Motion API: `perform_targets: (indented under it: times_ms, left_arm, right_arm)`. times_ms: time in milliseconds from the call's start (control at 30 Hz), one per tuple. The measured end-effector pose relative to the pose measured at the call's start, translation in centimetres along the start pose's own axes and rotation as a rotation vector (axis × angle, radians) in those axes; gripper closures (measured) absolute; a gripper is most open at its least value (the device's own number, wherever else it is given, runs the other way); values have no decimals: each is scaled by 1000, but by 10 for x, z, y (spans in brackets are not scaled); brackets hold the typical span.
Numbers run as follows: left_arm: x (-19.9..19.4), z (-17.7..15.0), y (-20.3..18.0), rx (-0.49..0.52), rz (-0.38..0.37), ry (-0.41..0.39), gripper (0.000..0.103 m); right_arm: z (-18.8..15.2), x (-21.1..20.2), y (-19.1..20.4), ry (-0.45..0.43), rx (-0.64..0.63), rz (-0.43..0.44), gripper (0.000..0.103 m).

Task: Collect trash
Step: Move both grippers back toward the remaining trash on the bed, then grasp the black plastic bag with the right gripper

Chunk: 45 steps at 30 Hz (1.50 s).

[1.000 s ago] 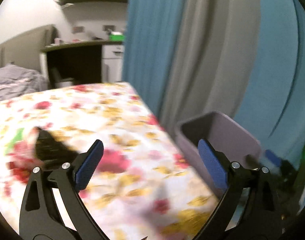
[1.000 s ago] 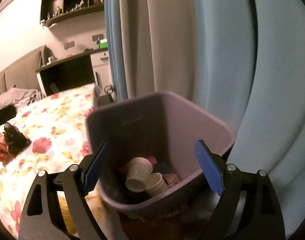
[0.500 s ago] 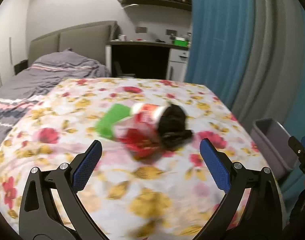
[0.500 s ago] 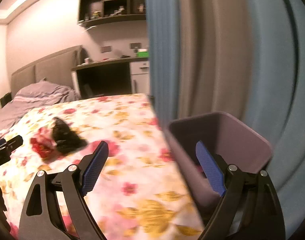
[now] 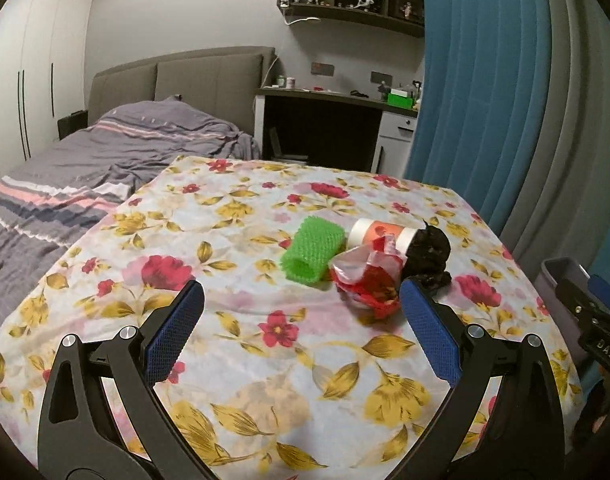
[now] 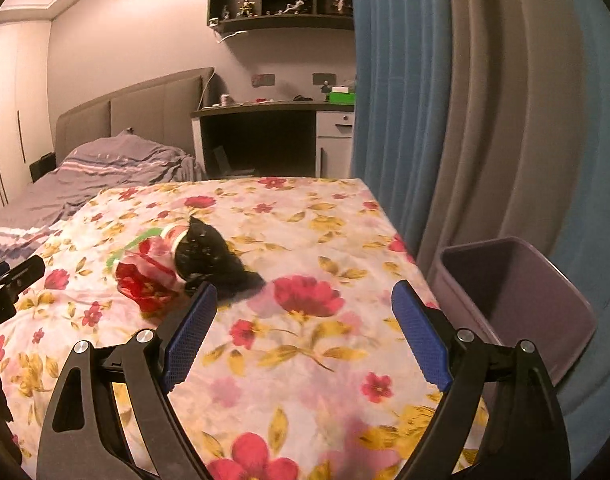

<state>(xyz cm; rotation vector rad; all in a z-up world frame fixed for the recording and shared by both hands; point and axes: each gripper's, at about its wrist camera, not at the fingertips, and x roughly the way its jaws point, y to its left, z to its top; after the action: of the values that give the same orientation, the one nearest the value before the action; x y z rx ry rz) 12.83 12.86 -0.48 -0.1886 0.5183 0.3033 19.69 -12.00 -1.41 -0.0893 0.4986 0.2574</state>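
We are holding the left gripper (image 5: 301,336) with its blue pads (image 5: 173,336) spread wide apart and nothing between them, hovering above the flowered cloth (image 5: 233,256) that is covering the table. Just past the tip of the right-hand pad, a crumpled red and white wrapper (image 5: 367,280) is lying on the cloth. Touching it on the far side is a white and orange cup (image 5: 379,234) lying on its side, and pressed against that cup's right end is a black crumpled lump (image 5: 429,250). To the left of the wrapper, just beside it, a green mesh roll (image 5: 313,254) is lying on its side. The four pieces of trash are sitting together in one cluster near the right half of the table.

We are holding the right gripper (image 6: 305,340) likewise open, its pads (image 6: 191,336) standing wide with only cloth showing between them. Its left pad is pointing at the edge of the black lump (image 6: 205,254), with the red wrapper (image 6: 145,278) just left of it; the pile is slightly blurred in this view. At the table's right edge, a grey-purple bin (image 6: 545,304) is standing on the floor, close against the blue and grey curtains (image 6: 485,100); we cannot see its bottom from here. The left gripper's tip is showing at the left border of this view.

Beyond the table we are seeing a bed (image 5: 85,168) with a grey striped cover and a dark desk (image 5: 329,120) under wall shelves.
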Motion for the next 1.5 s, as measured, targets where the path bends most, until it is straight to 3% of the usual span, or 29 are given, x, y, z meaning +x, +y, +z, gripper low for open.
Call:
perform_targets:
  times_ms: [300, 767, 1000, 1300, 1367, 1500]
  left_arm:
    - [11, 3, 7, 14, -5, 12, 6]
    - [35, 5, 10, -8, 6, 15, 6]
    - [41, 7, 14, -2, -14, 10, 6]
    - [56, 6, 10, 9, -83, 23, 6]
    - [60, 5, 8, 9, -99, 34, 6]
    - [68, 3, 3, 14, -123, 54, 6]
  right_arm:
    - [2, 27, 13, 41, 9, 21, 18]
    - [14, 90, 54, 164, -26, 155, 38]
    - [27, 113, 64, 148, 3, 225, 38]
    - [14, 142, 70, 213, -20, 288, 67]
    - [11, 141, 72, 215, -39, 301, 82]
    - [8, 134, 74, 202, -63, 317, 94]
